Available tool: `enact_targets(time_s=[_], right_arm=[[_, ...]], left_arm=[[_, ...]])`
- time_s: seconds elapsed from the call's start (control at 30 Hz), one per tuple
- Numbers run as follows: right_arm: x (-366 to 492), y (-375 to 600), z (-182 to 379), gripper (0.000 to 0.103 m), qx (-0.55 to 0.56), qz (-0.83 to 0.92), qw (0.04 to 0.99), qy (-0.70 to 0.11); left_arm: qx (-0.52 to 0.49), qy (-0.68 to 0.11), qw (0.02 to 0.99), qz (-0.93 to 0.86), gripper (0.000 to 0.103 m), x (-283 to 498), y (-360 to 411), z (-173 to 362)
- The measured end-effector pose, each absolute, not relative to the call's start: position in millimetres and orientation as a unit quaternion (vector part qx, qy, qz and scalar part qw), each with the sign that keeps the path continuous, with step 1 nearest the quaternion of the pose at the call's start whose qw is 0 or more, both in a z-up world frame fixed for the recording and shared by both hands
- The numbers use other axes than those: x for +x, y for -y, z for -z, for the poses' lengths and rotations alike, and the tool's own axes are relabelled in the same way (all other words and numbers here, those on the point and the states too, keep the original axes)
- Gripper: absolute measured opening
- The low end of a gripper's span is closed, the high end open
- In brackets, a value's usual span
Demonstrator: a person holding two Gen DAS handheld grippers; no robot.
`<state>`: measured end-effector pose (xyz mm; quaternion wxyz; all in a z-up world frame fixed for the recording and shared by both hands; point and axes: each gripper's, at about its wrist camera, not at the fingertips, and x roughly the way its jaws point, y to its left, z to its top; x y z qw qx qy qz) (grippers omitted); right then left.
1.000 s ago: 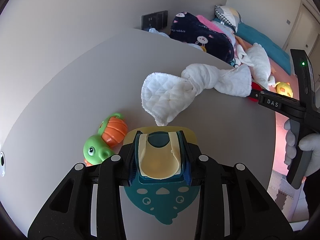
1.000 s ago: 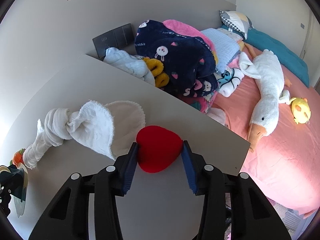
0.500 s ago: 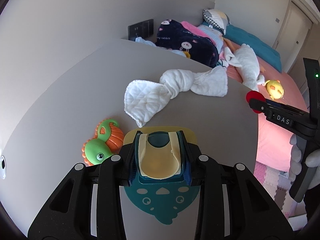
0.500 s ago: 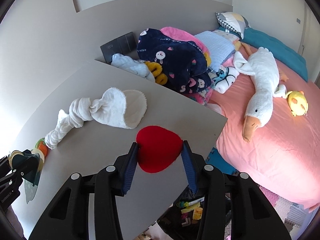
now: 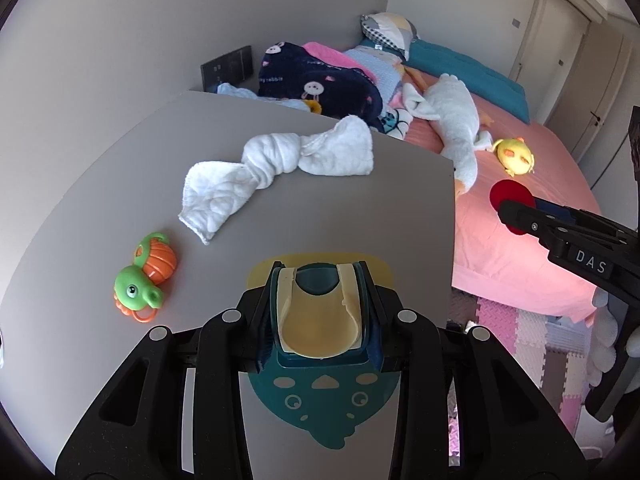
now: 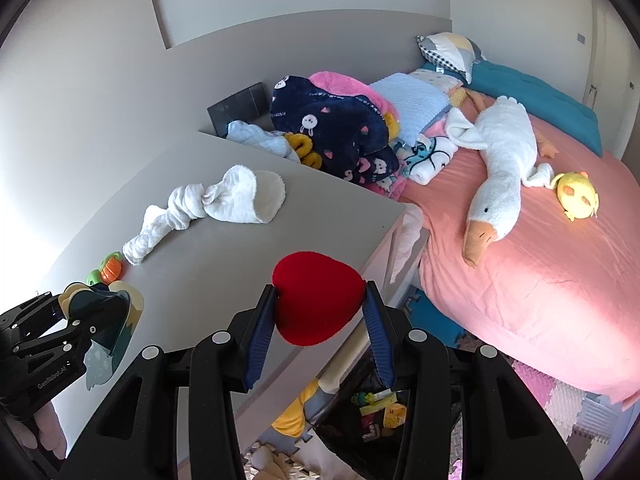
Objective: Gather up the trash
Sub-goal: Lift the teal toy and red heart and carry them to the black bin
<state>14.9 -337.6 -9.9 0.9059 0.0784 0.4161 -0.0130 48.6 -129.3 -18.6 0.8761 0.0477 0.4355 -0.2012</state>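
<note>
Beyond the counter edge, our jaws grip the bib and the red heart; either could slip floorward.

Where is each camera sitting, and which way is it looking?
Left wrist: on the left tool, looking down over the grey table; its black fingers clamp a teal and yellow bib, and the right tool shows.
Right wrist: on the right tool, facing table and pink bed; its fingers clamp a red heart, left tool at the edge.
Both share the knotted white cloth and green toy.
</note>
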Motion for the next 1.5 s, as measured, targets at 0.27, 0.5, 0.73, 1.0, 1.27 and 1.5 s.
enact_targets(time_s=[0.27, 0.5, 0.73, 1.0, 1.27, 1.5], right_arm=[[-18, 354, -1, 0.045, 0.089, 0.029, 0.908, -0.409], [-40, 368, -5, 0.045, 0.097, 0.044, 0.907, -0.406], [-59, 381, -7, 0.045, 0.104, 0.061, 0.907, -0.403], [-74, 394, -7, 0.045, 0.113, 0.082, 0.905, -0.401], [-87, 411, -9, 0.045, 0.124, 0.103, 0.904, -0.395], [-99, 426, -10, 0.045, 0.136, 0.121, 0.902, -0.390]], left_arm=[[0.063, -0.428, 0.870, 0.235, 0.035, 33, 157, 13], [0.075, -0.425, 0.863, 0.261, 0.035, 23, 180, 10], [0.090, -0.419, 0.857, 0.286, 0.035, 13, 202, 7], [0.100, -0.415, 0.850, 0.309, 0.035, 6, 222, 6], [0.112, -0.413, 0.840, 0.334, 0.035, 1, 245, 5], [0.125, -0.413, 0.830, 0.352, 0.035, -1, 266, 7]])
